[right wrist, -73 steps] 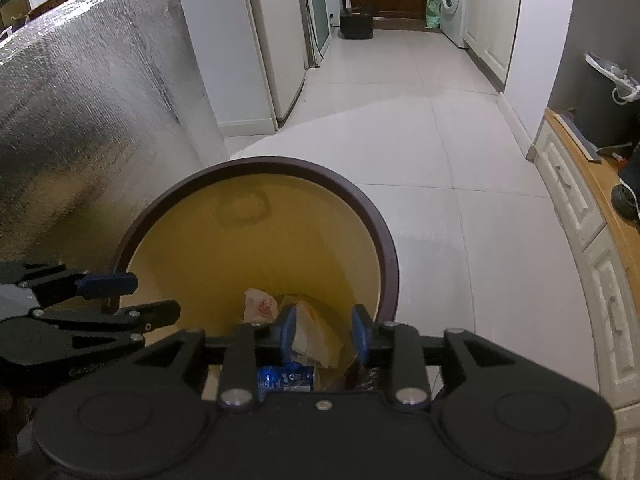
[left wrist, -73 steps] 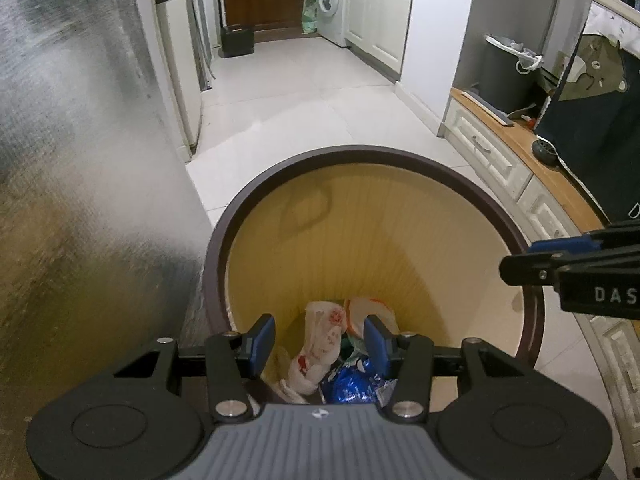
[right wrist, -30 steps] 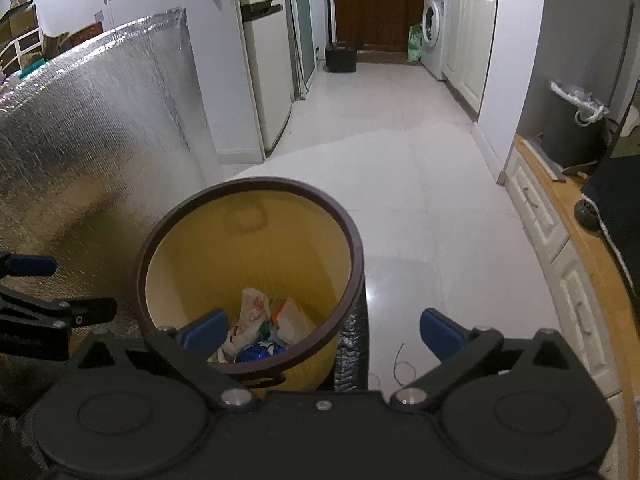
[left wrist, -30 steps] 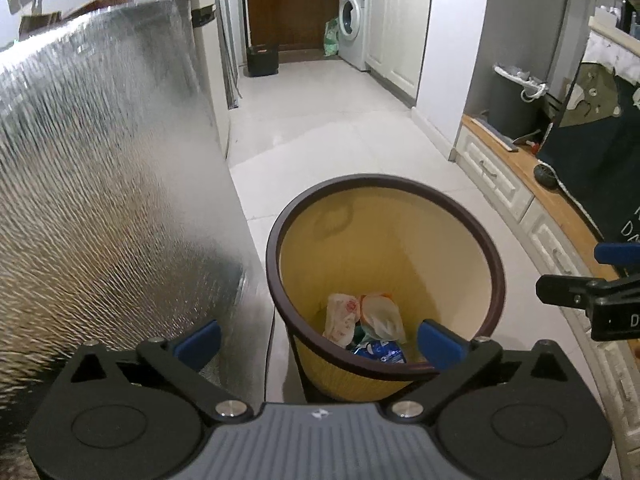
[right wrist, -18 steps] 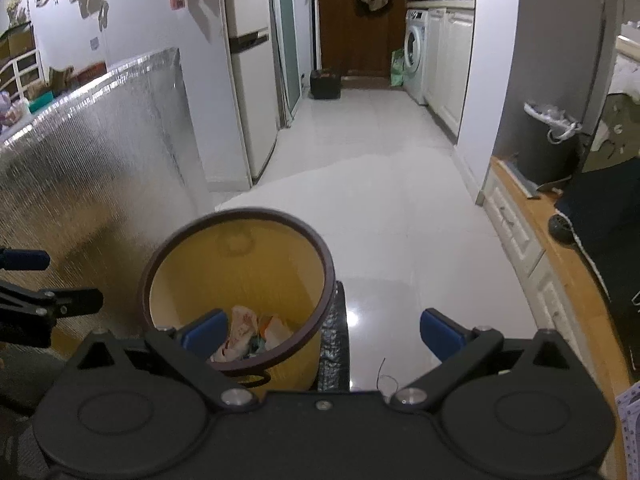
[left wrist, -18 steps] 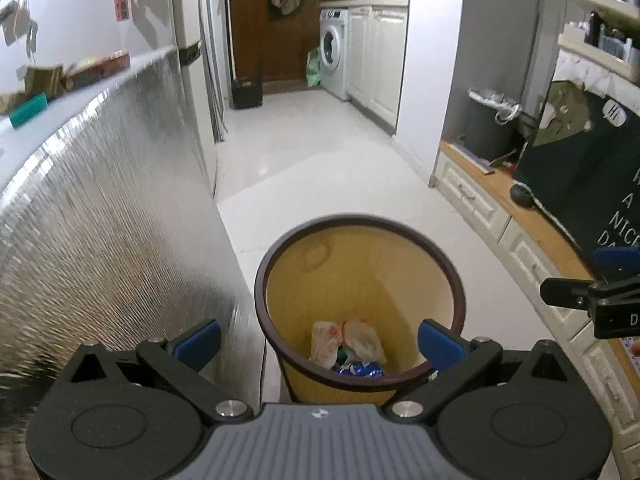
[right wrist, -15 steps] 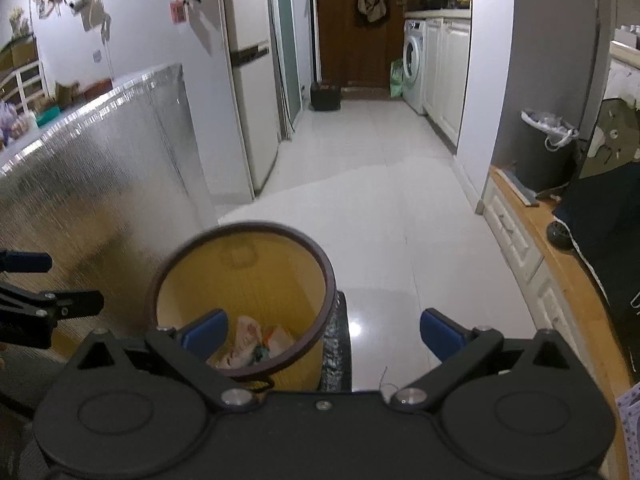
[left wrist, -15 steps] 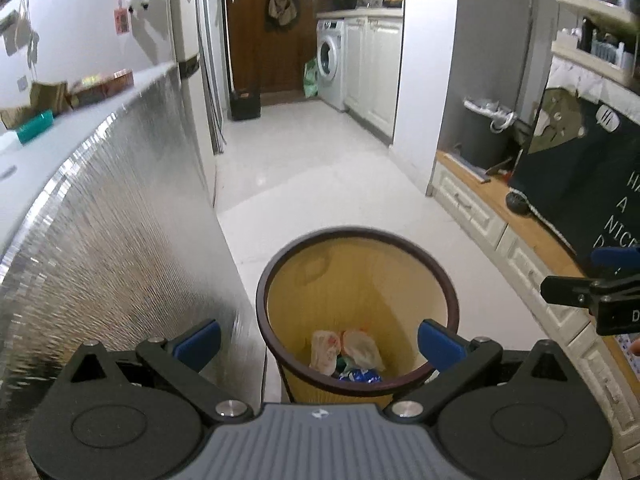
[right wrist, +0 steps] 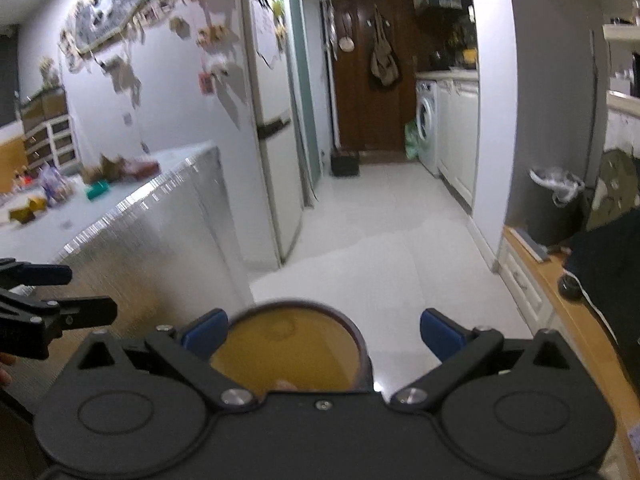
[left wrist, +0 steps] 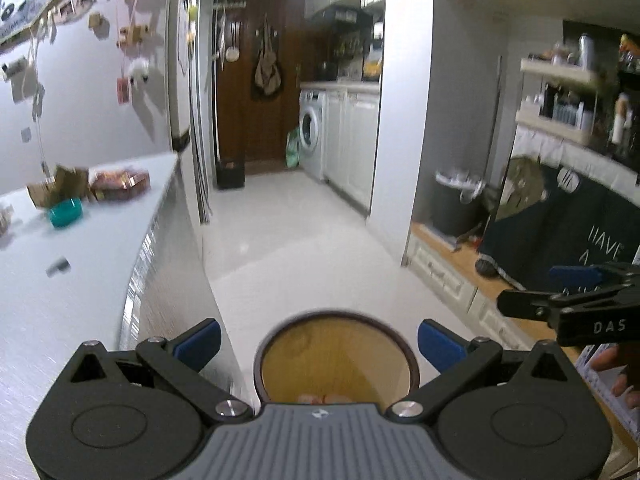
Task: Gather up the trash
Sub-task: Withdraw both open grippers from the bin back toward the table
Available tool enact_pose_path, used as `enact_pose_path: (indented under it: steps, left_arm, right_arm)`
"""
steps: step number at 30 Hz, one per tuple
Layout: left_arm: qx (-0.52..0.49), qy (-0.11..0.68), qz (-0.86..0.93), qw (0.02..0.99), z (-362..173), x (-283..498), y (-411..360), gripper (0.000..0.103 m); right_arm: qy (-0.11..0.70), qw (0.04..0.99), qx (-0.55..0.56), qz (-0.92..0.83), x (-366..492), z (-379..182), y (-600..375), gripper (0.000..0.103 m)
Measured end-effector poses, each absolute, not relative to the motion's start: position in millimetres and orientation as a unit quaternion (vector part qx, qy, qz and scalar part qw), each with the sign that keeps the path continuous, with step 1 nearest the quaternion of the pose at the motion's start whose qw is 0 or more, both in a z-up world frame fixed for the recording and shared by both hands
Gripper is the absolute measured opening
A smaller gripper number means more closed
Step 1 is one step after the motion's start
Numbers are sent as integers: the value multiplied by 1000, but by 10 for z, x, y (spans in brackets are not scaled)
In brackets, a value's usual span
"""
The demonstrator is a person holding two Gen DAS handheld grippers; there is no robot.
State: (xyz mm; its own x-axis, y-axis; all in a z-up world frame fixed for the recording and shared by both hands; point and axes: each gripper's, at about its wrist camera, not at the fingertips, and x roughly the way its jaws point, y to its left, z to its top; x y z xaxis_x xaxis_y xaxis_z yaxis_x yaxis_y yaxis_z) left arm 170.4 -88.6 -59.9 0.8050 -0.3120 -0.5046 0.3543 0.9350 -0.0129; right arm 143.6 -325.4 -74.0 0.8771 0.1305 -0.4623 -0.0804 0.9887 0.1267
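Observation:
A round yellow trash bin (left wrist: 336,354) with a dark brown rim stands on the floor below me; in the right wrist view the same trash bin (right wrist: 288,344) sits low in frame. Only slivers of the wrappers (left wrist: 320,399) inside it show above the gripper body. My left gripper (left wrist: 318,344) is open high above the bin, nothing between its blue pads. My right gripper (right wrist: 320,332) is open too and empty. Each gripper shows at the edge of the other's view. Blurred items lie on the counter (left wrist: 80,240), among them a teal dish (left wrist: 65,212) and a brown box (left wrist: 119,182).
A foil-clad counter side (right wrist: 168,248) stands left of the bin. A white tiled corridor (left wrist: 280,232) runs ahead to a washing machine (left wrist: 311,134) and brown door. Low white drawers with a wooden top (left wrist: 452,264) and a dark hanging cloth (left wrist: 560,232) line the right. A hand (left wrist: 616,372) shows far right.
Both grippers have risen well above the bin and tilted up, so the bin shrinks low in frame and the counter top comes into sight. Earlier they opened over the bin, leaving wrappers inside.

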Motion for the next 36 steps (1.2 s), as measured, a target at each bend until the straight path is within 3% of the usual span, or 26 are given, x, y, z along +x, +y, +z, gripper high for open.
enact_pose_path:
  steps: [15,36]
  left_arm:
    - [61,180,-122,974,-39,1572,-212,103]
    - [59,187,27,980,428,2371,1655,103]
  right_arm:
    - [165,975,37,144,1527,-201,-2443,103]
    - [172,958,7,228,2013,-35,-1207,103]
